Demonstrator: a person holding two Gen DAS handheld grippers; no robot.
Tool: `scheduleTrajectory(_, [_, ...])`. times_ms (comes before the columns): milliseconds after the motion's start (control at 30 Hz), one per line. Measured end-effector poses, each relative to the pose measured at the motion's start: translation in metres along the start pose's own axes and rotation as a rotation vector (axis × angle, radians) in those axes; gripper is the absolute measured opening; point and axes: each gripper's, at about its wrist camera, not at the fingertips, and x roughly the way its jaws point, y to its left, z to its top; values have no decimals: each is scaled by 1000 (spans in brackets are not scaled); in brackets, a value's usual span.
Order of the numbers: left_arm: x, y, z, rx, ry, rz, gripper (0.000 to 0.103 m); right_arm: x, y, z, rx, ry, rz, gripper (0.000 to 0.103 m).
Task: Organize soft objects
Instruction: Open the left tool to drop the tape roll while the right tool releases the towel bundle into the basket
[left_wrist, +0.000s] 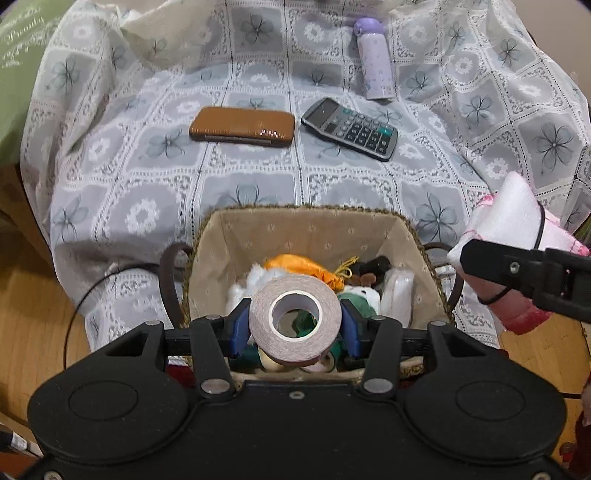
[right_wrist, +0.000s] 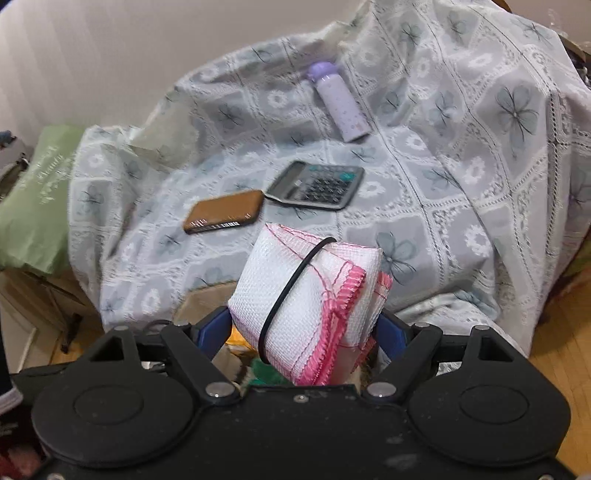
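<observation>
Directly over a lined wicker basket (left_wrist: 236, 236), the left hand-held gripper (left_wrist: 294, 325) is clenched on a roll of brownish tape (left_wrist: 294, 320), its blue pads pressing the roll's two sides so the hollow core faces the camera. The basket sits at the near edge of a seat draped in a grey and white floral lace cloth (left_wrist: 147, 184). Inside it lie soft things: an orange pouch (left_wrist: 295, 264), a white plush toy (left_wrist: 255, 280) and a green and white plush (left_wrist: 360, 297).

The right hand-held gripper (right_wrist: 304, 328) grasps a folded white cloth with pink stitched edging (right_wrist: 303, 295), bound by a thin black elastic band (right_wrist: 291, 284). In the left wrist view this bundle (left_wrist: 513, 221) hangs just beyond the basket's right rim, slightly above it, its long axis tilted up and away. The basket opening therefore lies down and to the left of the right gripper; the right wrist view shows only a blurred sliver of the rim (right_wrist: 207, 295) beneath the cloth.

Farther back on the lace cloth, well apart from the basket, lie a brown case (left_wrist: 242, 127), a grey calculator (left_wrist: 349, 129) and a lilac bottle (left_wrist: 375, 59) on its side.

Judging from this, the right gripper is nearer to dropping its load, but must shift inward, and the left gripper already occupies the space above the opening.
</observation>
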Motion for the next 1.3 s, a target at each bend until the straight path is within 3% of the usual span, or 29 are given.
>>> scheduleTrajectory(433, [6, 4, 0, -38, 11, -10, 48, 13, 1, -3, -14, 77, -5, 82])
scheduleTrajectory(733, [0, 10, -1, -60, -11, 89, 55, 20, 2, -1, -25, 102, 1, 82])
scheduleTrajectory(1167, [-1, 16, -3, -73, 4, 99, 56, 23, 7, 0, -48, 104, 14, 84])
scheduleTrajectory(1300, [-2, 16, -3, -73, 2, 100, 56, 20, 6, 0, -45, 82, 31, 90])
